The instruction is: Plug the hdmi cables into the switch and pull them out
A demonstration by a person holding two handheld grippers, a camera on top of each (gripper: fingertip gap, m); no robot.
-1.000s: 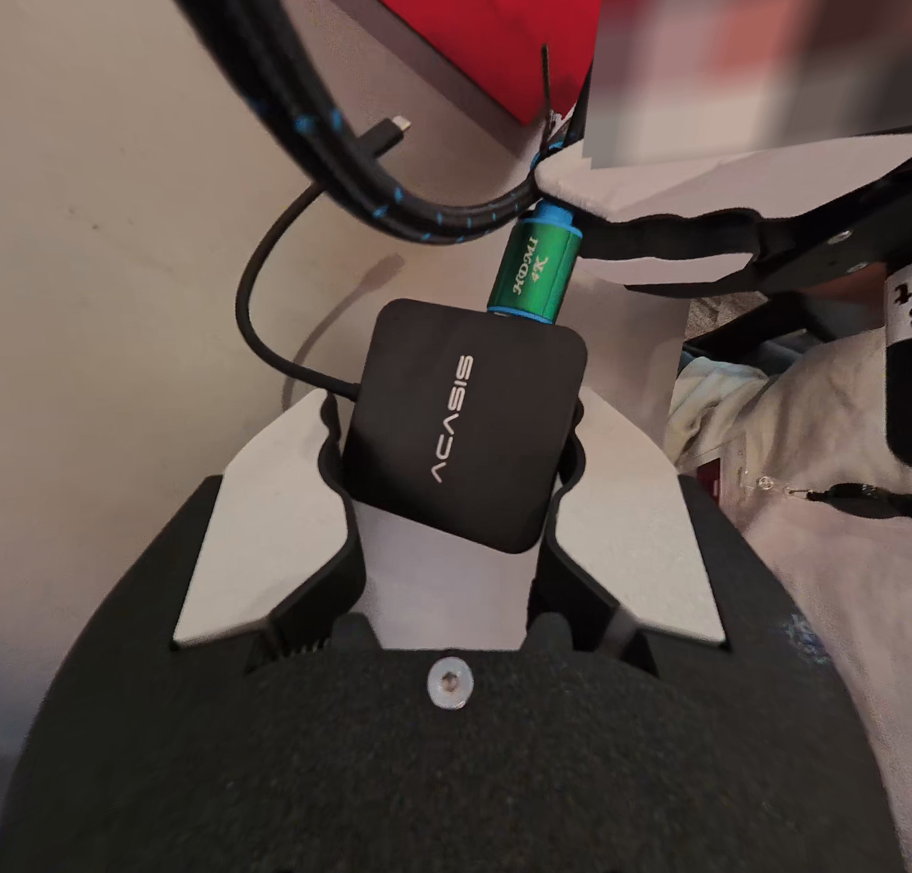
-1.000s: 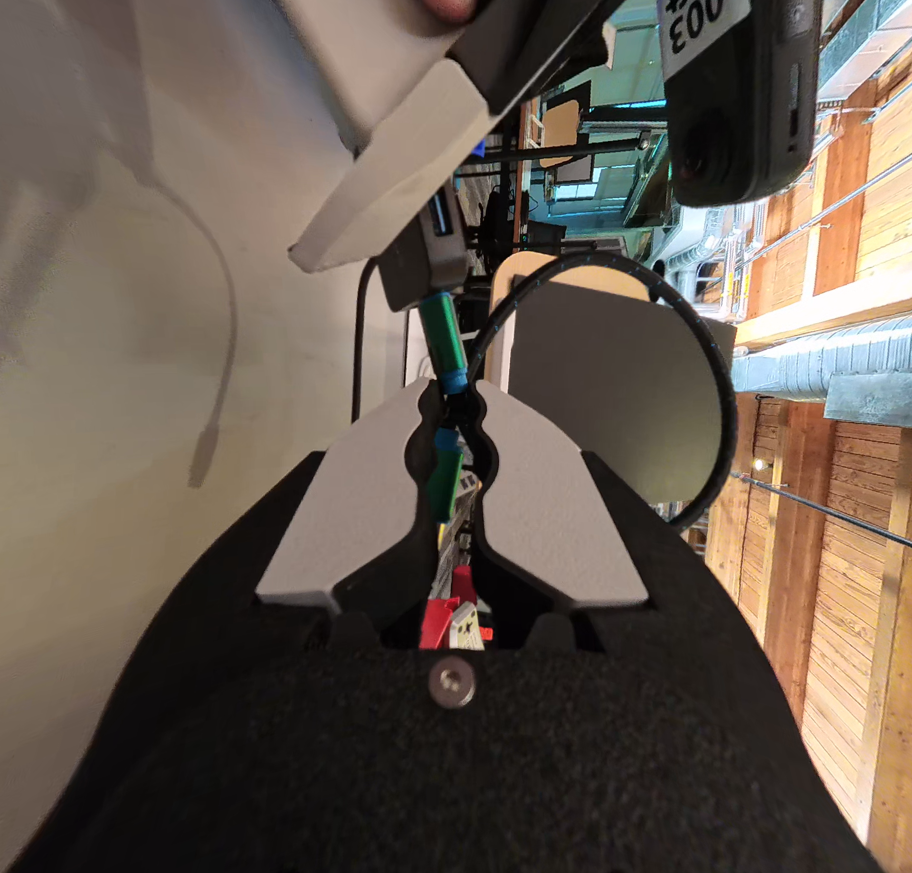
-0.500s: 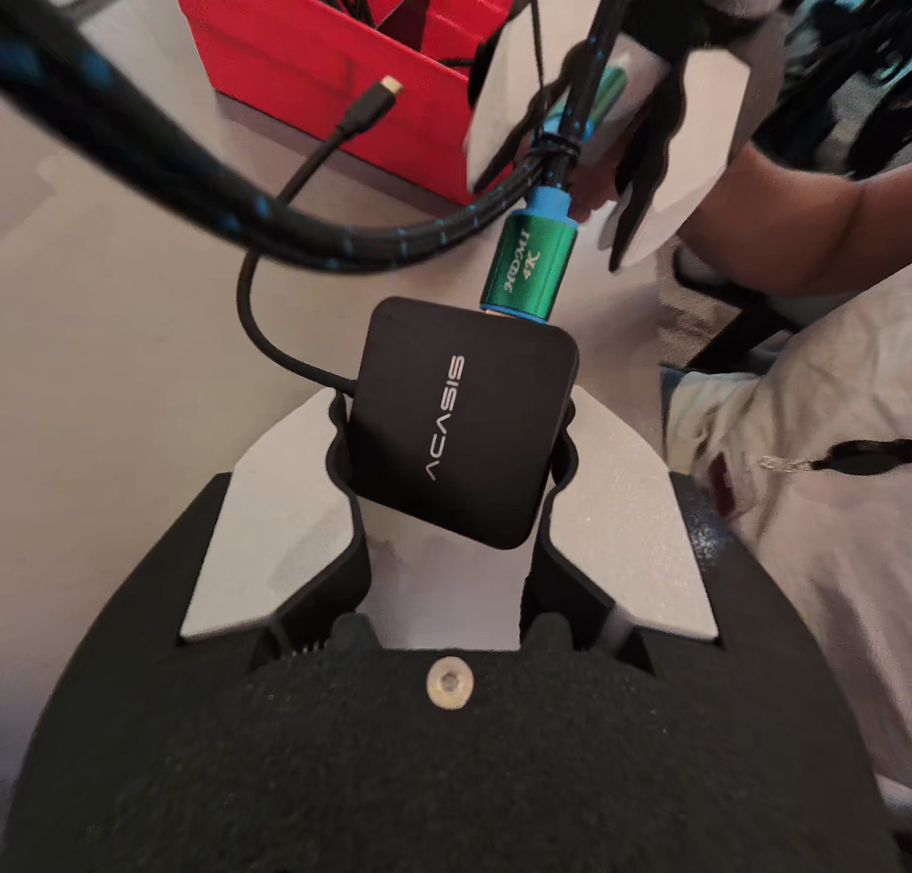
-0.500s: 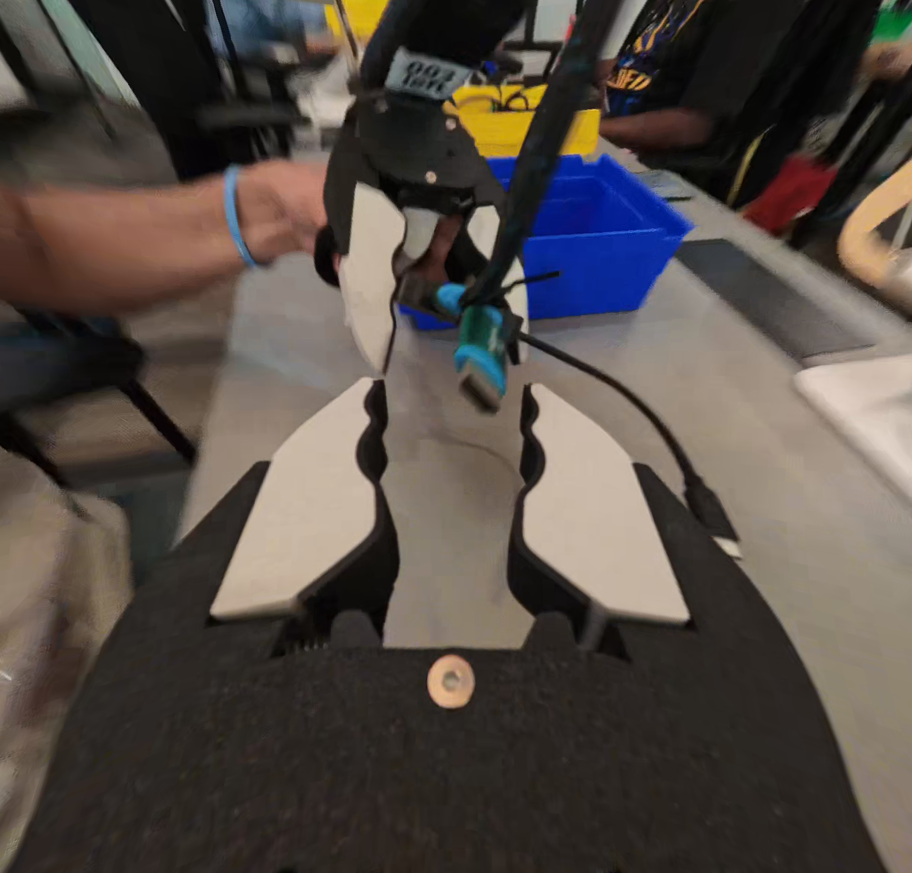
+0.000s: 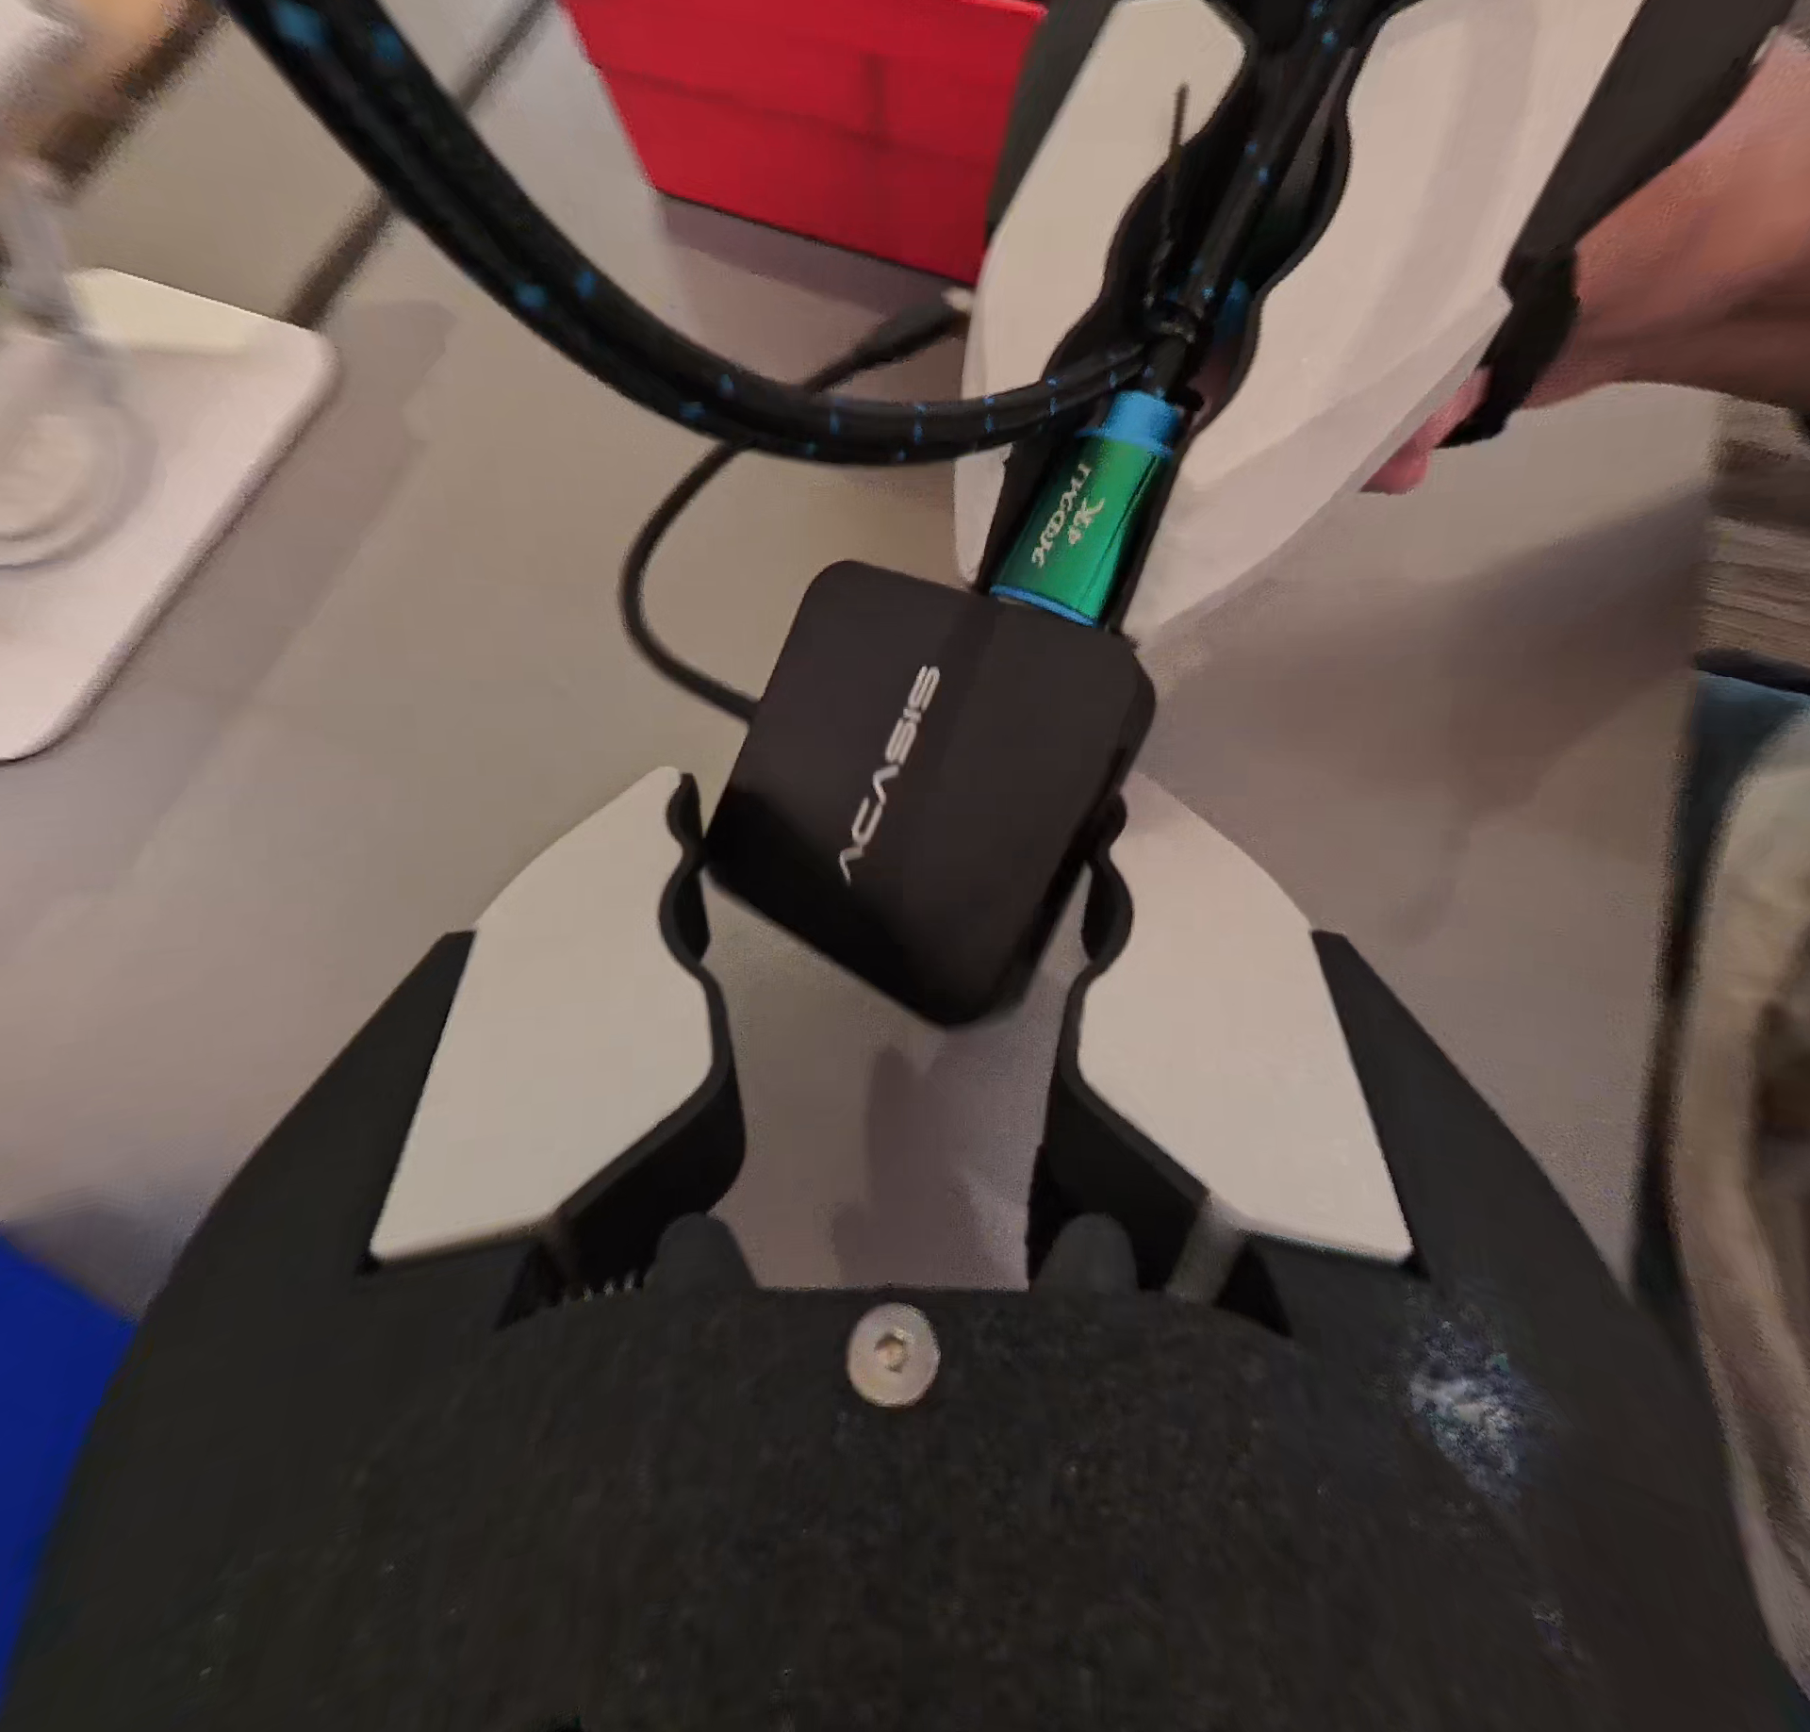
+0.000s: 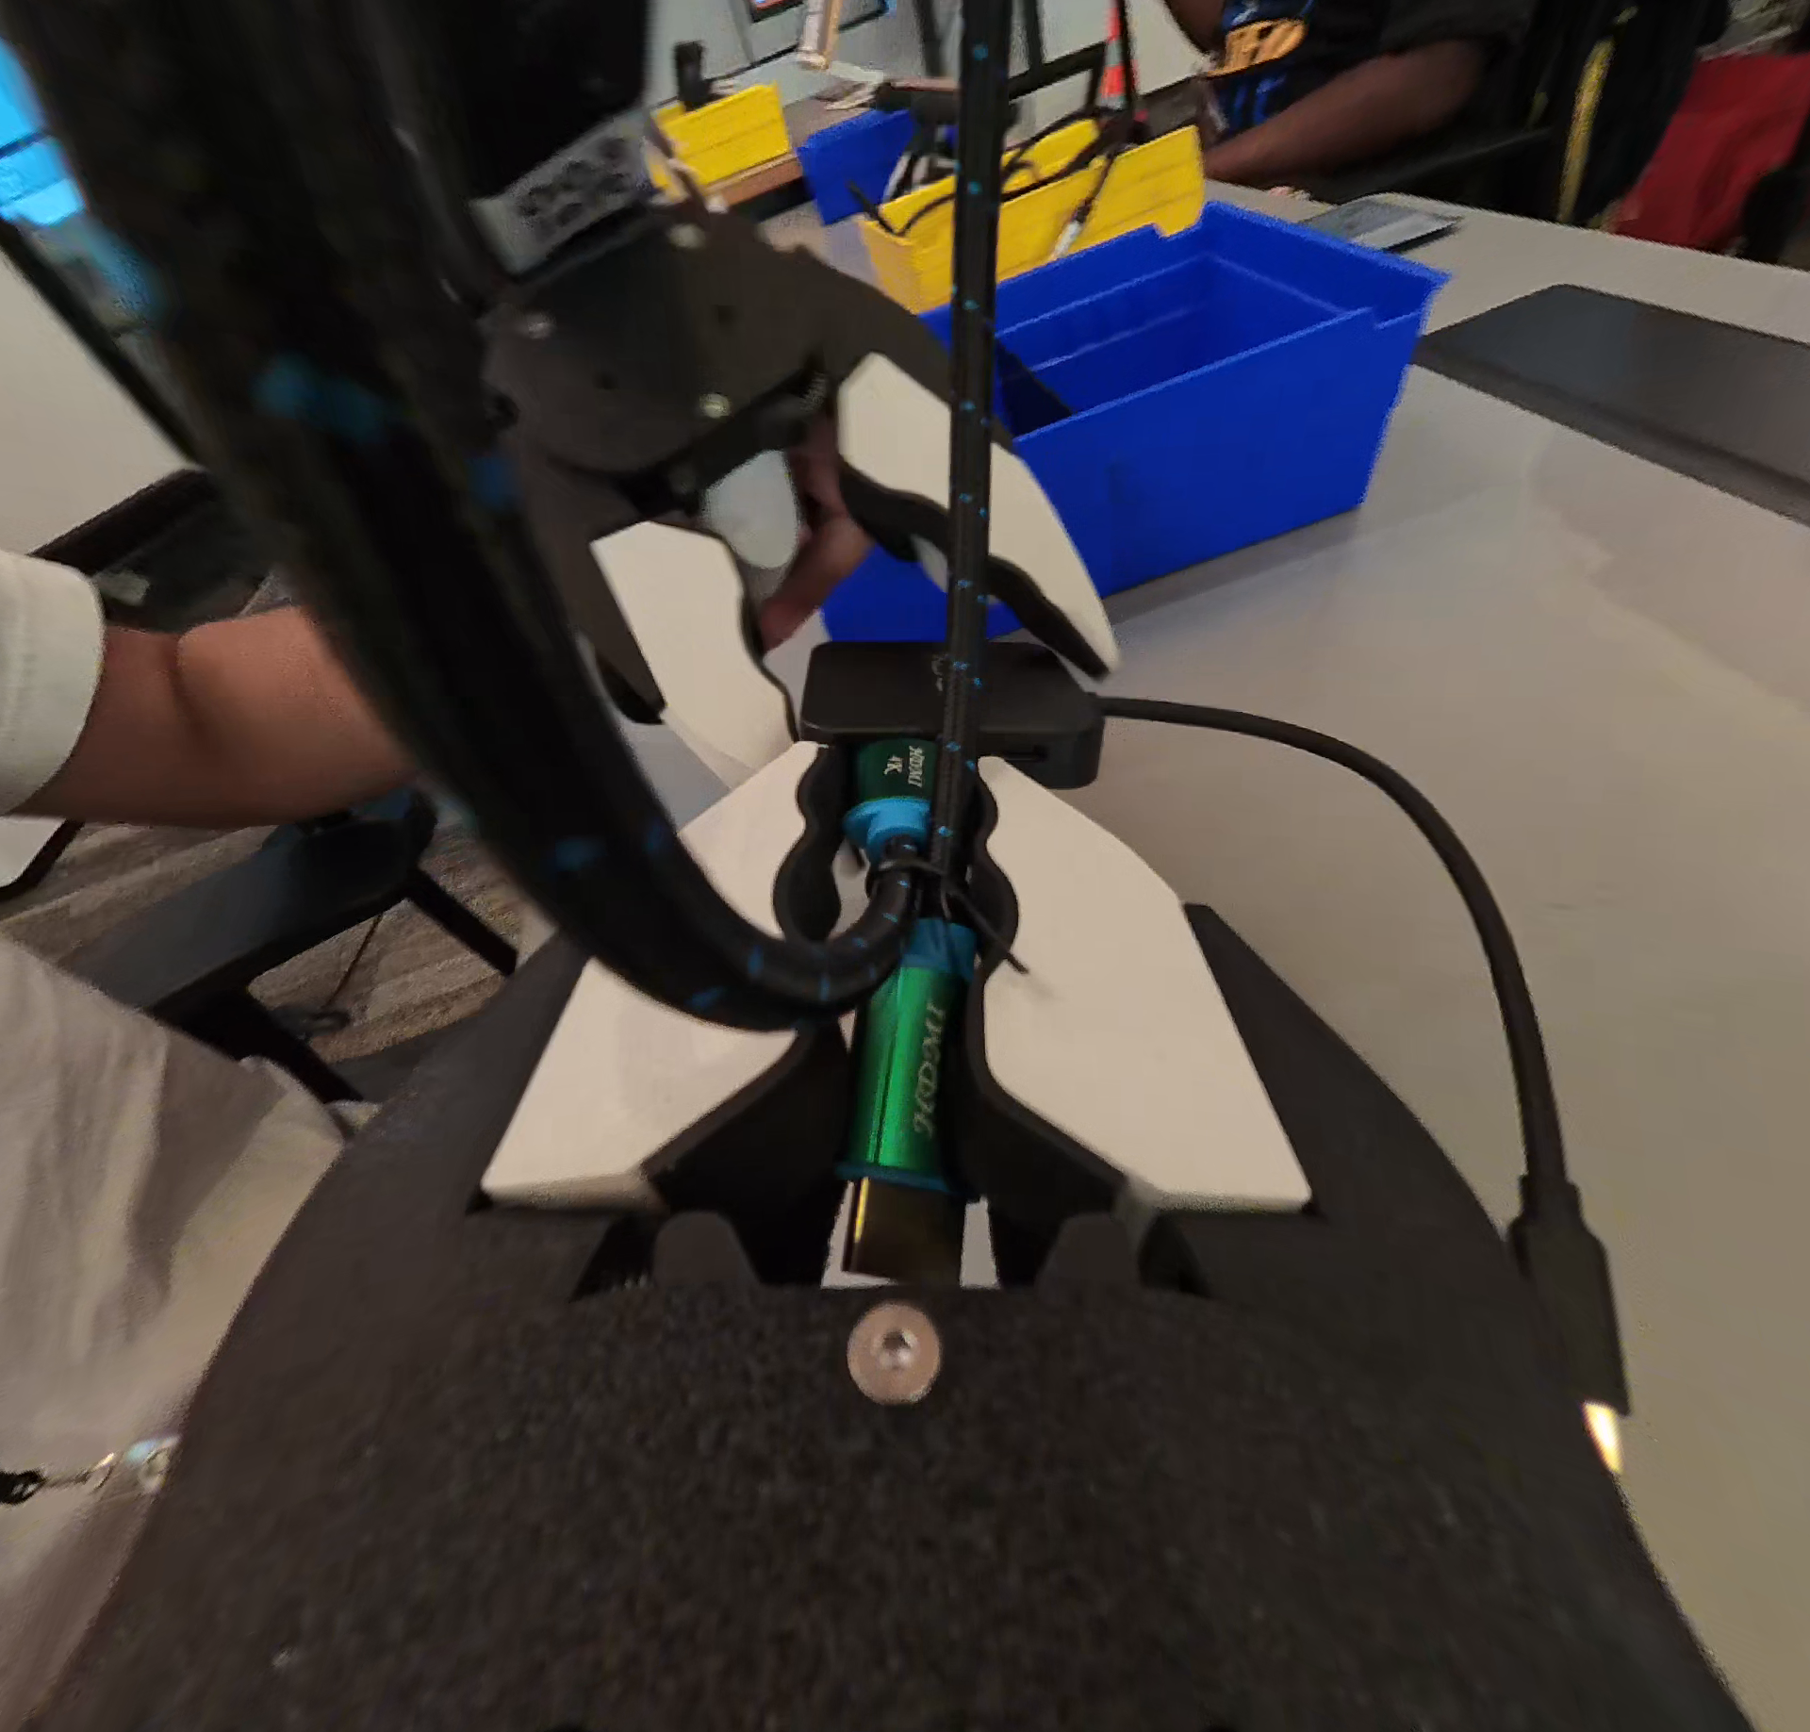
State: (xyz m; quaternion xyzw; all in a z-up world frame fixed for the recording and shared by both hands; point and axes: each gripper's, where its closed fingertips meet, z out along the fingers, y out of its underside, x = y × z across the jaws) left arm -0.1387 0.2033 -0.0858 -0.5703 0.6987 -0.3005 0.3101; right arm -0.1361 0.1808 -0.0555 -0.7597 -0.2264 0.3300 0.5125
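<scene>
HDMI cable plug (image 5: 1077, 524), green with blue collars, sits seated in the far edge of the black switch (image 5: 930, 794) at the centre of the left wrist view, so we judge one insertion done. A second green plug (image 6: 896, 1092) lies free between the right fingers low in the right wrist view, its metal tip bare and pointing back at the camera; plugging it in and pulling both out are left.

Our left gripper (image 5: 896, 862) pinches the switch by its two side edges, just above the grey table (image 5: 392, 705). Our right gripper (image 6: 896, 838) reaches in from the opposite side, its fingertips flanking the seated plug's blue collar and the braided cable (image 6: 686, 960). Its jaws look nearly closed around the cable bundle, but we cannot tell whether they truly clamp it.
</scene>
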